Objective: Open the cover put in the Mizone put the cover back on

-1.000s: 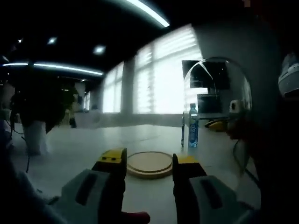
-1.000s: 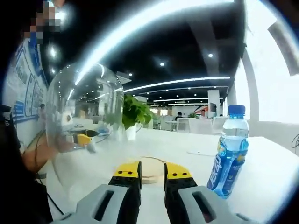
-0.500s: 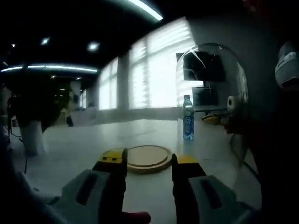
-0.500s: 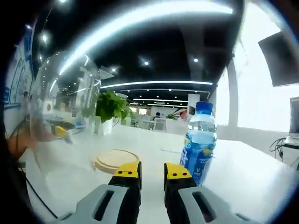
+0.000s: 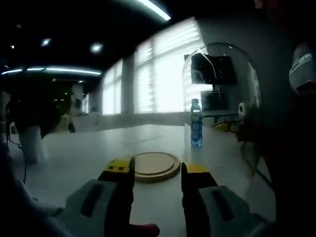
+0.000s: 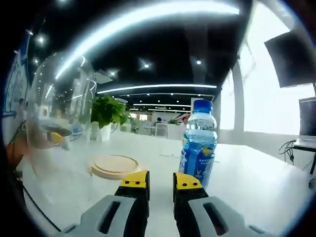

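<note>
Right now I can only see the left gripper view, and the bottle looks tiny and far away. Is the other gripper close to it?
Observer: Yes. In the right gripper view the bottle stands upright on the table, just ahead of the right gripper and slightly to the right in that view.
Operator: Is it grabbing the bottle?
Observer: No. Its jaws are a little apart with nothing between them.
Operator: What colour is the lid?
Observer: The cap is blue, and it is on the bottle.
</note>
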A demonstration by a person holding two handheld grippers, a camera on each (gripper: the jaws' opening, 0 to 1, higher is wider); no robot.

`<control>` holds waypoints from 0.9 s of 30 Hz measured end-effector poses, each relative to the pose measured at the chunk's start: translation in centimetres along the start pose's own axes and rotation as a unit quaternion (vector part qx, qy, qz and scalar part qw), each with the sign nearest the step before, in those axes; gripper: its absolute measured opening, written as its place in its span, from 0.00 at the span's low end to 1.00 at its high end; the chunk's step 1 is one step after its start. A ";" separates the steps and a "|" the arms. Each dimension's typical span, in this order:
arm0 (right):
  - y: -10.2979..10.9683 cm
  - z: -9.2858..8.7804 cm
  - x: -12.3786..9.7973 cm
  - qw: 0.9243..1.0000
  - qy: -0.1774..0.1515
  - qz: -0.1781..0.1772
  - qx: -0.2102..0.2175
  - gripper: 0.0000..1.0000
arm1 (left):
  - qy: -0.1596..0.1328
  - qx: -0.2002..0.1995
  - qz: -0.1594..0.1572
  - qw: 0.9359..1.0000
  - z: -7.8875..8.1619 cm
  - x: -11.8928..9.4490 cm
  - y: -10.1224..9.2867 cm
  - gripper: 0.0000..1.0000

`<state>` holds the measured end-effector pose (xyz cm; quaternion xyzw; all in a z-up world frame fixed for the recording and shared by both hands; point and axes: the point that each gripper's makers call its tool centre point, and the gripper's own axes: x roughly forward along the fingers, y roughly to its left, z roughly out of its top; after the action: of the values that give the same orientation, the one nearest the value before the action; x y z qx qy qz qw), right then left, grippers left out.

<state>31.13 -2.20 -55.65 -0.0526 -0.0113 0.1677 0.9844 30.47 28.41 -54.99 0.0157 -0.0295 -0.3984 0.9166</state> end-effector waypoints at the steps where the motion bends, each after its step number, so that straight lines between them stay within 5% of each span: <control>1: 0.0 0.0 0.0 1.000 -0.001 0.000 -0.001 0.13 | 0.001 0.001 0.001 1.000 0.0 0.0 0.0 0.30; 7: 0.0 -0.2 0.0 1.000 0.002 -0.001 -0.001 0.13 | -0.007 -0.012 0.008 1.000 0.2 -0.2 0.4 0.30; 11: -0.6 0.1 -0.3 1.000 0.003 -0.013 -0.006 0.13 | 0.022 0.008 0.042 0.999 -0.3 -0.6 1.5 0.29; 16: 0.1 0.4 -0.4 0.999 -0.027 0.018 0.029 0.12 | -0.020 -0.003 0.018 1.000 0.8 -0.9 0.9 0.29; 27: -0.4 0.8 -0.3 0.999 -0.028 -0.004 0.028 0.12 | -0.013 -0.002 0.013 1.000 0.5 -0.7 0.4 0.29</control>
<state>30.92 -2.57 -54.86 -0.0206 -0.0340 0.1654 0.9854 30.30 29.20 -54.54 0.0078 -0.0411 -0.3869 0.9212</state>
